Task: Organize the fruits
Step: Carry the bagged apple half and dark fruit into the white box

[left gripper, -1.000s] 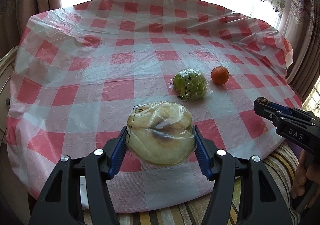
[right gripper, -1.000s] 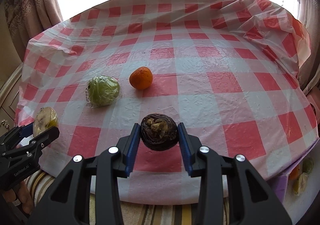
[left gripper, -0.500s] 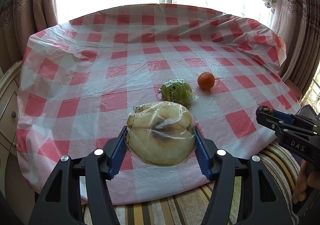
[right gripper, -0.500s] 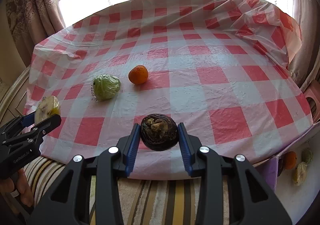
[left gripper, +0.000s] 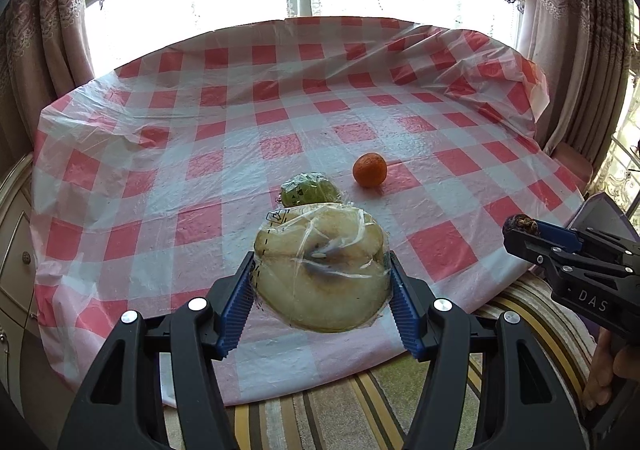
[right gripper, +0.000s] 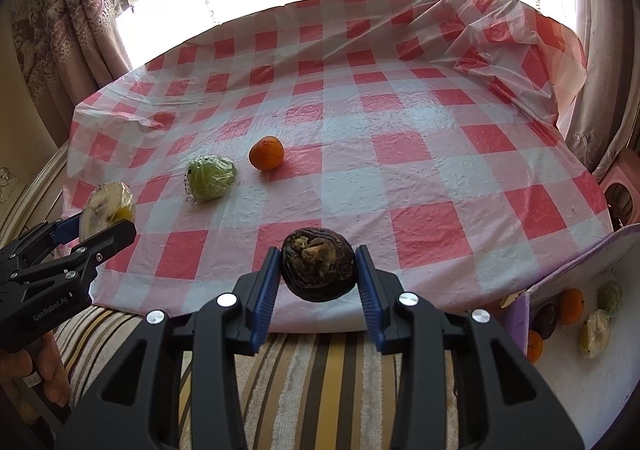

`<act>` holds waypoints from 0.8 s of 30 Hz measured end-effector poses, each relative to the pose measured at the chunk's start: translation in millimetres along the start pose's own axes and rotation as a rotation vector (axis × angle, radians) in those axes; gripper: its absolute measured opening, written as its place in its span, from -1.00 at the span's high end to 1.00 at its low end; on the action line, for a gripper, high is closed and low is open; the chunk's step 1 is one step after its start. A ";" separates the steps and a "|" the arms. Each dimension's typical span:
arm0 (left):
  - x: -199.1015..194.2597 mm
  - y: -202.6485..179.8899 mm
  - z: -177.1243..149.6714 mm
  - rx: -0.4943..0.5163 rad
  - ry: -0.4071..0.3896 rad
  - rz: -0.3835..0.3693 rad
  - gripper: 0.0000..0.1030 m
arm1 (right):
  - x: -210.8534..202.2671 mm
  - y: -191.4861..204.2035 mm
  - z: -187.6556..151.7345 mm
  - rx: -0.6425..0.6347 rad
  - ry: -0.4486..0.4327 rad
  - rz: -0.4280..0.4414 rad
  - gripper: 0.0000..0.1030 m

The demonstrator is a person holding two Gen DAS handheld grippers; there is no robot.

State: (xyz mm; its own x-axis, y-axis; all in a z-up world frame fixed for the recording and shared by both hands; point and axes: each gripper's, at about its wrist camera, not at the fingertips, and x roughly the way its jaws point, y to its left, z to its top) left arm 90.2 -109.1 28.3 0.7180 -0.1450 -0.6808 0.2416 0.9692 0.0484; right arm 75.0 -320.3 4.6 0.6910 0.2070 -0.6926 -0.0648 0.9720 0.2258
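My left gripper (left gripper: 322, 292) is shut on a pale yellow fruit wrapped in clear plastic (left gripper: 324, 270), held in the air over the table's near edge. My right gripper (right gripper: 318, 278) is shut on a dark, wrinkled brown fruit (right gripper: 318, 266), also off the table. Each gripper shows in the other's view: the right gripper (left gripper: 520, 228) at the right, the left gripper (right gripper: 106, 213) at the left. On the red-checked tablecloth (right gripper: 420, 153) lie an orange (right gripper: 266, 153) and, to its left, a green fruit in plastic wrap (right gripper: 211, 177). That green fruit (left gripper: 310, 189) is partly hidden behind the held one.
A striped cushion (right gripper: 320, 390) lies below both grippers, in front of the table edge. At the lower right a white bin (right gripper: 592, 382) holds several fruits. A pink stool (right gripper: 618, 189) stands right of the table. Curtains and a bright window close the far side.
Both grippers have drawn back from the table and risen a little, each still holding its fruit. The table's near edge, the cushion and the bin have come into view.
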 end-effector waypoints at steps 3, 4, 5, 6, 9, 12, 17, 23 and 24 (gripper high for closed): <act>-1.8 -14.1 3.1 0.032 -0.004 -0.016 -0.16 | -8.4 -6.1 -0.2 0.006 -0.007 0.001 0.25; -2.5 -18.7 4.4 0.041 -0.005 -0.022 -0.16 | -11.4 -9.4 -0.7 0.010 -0.008 0.001 0.25; -3.2 -23.1 5.5 0.049 -0.006 -0.029 -0.16 | -14.1 -12.8 -1.5 0.014 -0.009 0.000 0.25; -3.9 -27.7 6.3 0.058 -0.007 -0.035 -0.16 | -16.9 -16.8 -1.9 0.021 -0.009 0.001 0.25; -4.4 -41.9 8.4 0.090 -0.009 -0.053 -0.16 | -26.1 -29.9 -2.2 0.038 -0.012 0.001 0.25; -4.8 -56.7 10.8 0.116 -0.007 -0.075 -0.16 | -37.9 -41.1 -0.5 0.034 -0.020 -0.014 0.26; -11.4 -80.4 17.5 0.158 -0.025 -0.113 -0.16 | -58.1 -62.3 0.7 0.021 -0.033 -0.052 0.26; -17.4 -109.9 23.7 0.204 -0.041 -0.158 -0.16 | -75.0 -95.8 -6.6 0.045 -0.037 -0.110 0.26; -18.0 -115.8 23.7 0.216 -0.042 -0.165 -0.16 | -76.3 -101.7 -9.0 0.053 -0.034 -0.116 0.26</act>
State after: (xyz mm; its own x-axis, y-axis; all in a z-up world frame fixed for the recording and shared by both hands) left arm 64.7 -223.4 52.2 0.6825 -0.3099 -0.6620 0.4882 0.8673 0.0972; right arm 22.4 -434.0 28.3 0.7156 0.0884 -0.6929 0.0544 0.9819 0.1815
